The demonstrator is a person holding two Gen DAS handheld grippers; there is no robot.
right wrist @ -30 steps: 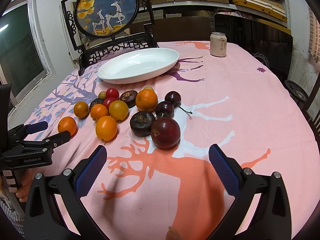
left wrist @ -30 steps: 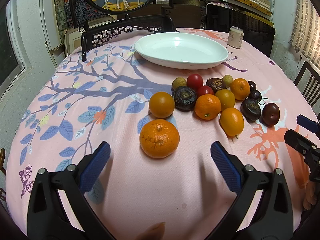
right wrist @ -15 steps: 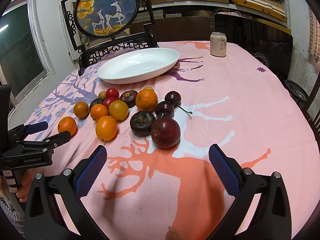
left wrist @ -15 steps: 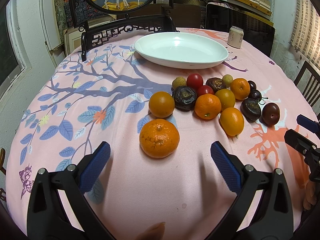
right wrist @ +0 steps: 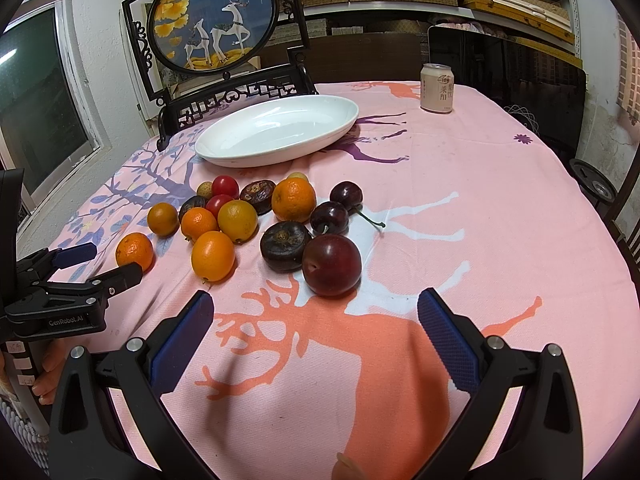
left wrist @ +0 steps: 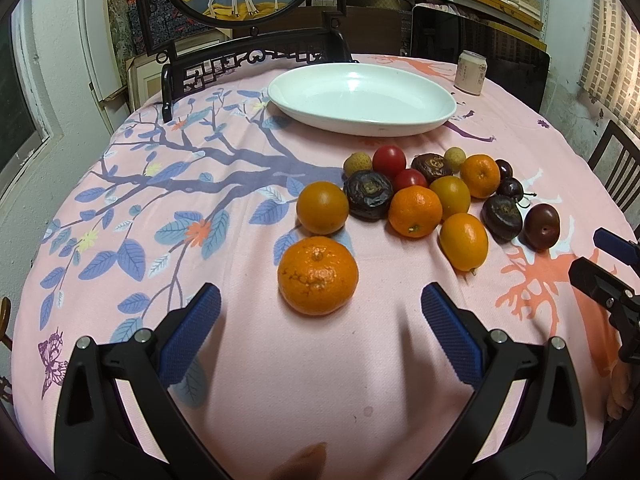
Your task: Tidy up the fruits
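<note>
Pink printed tablecloth (left wrist: pixel 120 208) covered a round table, with a carved dark chair and a deer picture behind it and a drink can (right wrist: pixel 437 88) near the far edge. White oval dish (left wrist: pixel 362 98) sat empty at the far side; all the fruit lay loose on the cloth nearer the camera, in one cluster: oranges, dark wrinkled fruits, small red ones, cherries. Left gripper (left wrist: pixel 320 320) was spread wide, holding nothing, with a large mandarin (left wrist: pixel 318 276) just ahead between its blue pads. Right gripper (right wrist: pixel 314 320) was likewise spread and empty, with a dark red plum (right wrist: pixel 332 265) just ahead of it and touching a dark wrinkled fruit (right wrist: pixel 285 245). Judgement: task looked to be at its start, first pick not yet made. Next move probably called for advancing the left gripper until the pads straddled the mandarin, closing gently, then carrying it to the dish. Plum was round and smooth, so likely to roll if nudged.
</note>
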